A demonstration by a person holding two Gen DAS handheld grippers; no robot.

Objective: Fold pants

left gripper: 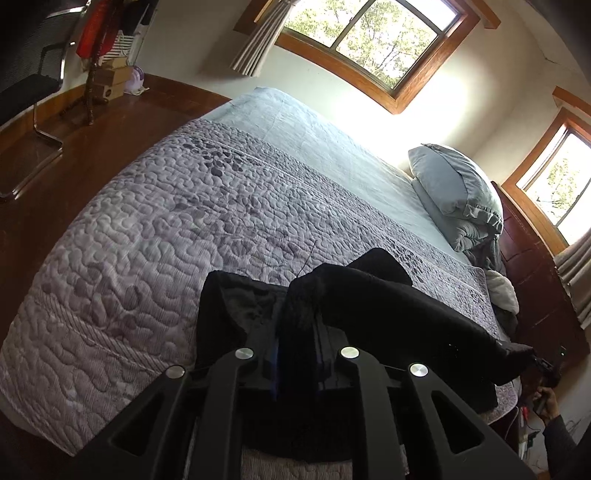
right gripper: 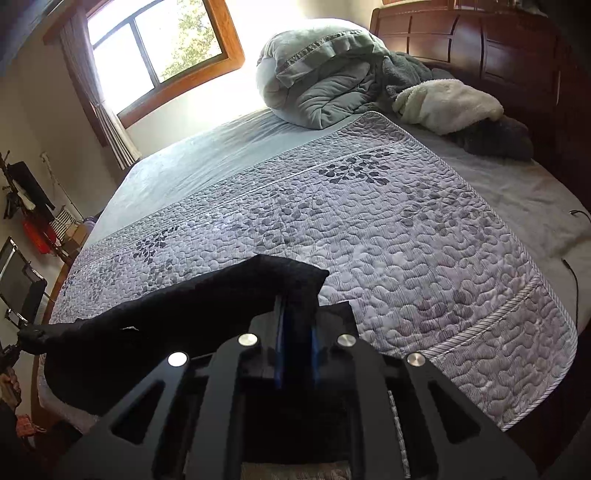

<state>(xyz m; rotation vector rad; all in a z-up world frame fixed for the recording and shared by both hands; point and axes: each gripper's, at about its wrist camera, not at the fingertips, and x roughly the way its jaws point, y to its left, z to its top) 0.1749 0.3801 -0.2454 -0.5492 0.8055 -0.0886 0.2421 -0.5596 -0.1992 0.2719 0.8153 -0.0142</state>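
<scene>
Black pants (left gripper: pixel 388 306) lie at the near edge of the bed on a quilted lilac bedspread (left gripper: pixel 155 221). My left gripper (left gripper: pixel 297 317) is shut on a raised fold of the pants, with dark fabric between its blue-lined fingers. The pants stretch to the right, where the other gripper (left gripper: pixel 543 365) holds their far end. In the right wrist view my right gripper (right gripper: pixel 297 310) is shut on the pants (right gripper: pixel 207 295), which run left across the bedspread (right gripper: pixel 406 236) to the other gripper (right gripper: pixel 22 338).
A folded grey duvet (right gripper: pixel 325 70) and a cream blanket (right gripper: pixel 450 99) are piled by the wooden headboard (right gripper: pixel 480 51). A black chair (left gripper: pixel 29 81) and a coat stand (left gripper: pixel 96 48) stand on the wooden floor beyond the bed. Windows (left gripper: pixel 369 33) face the bed.
</scene>
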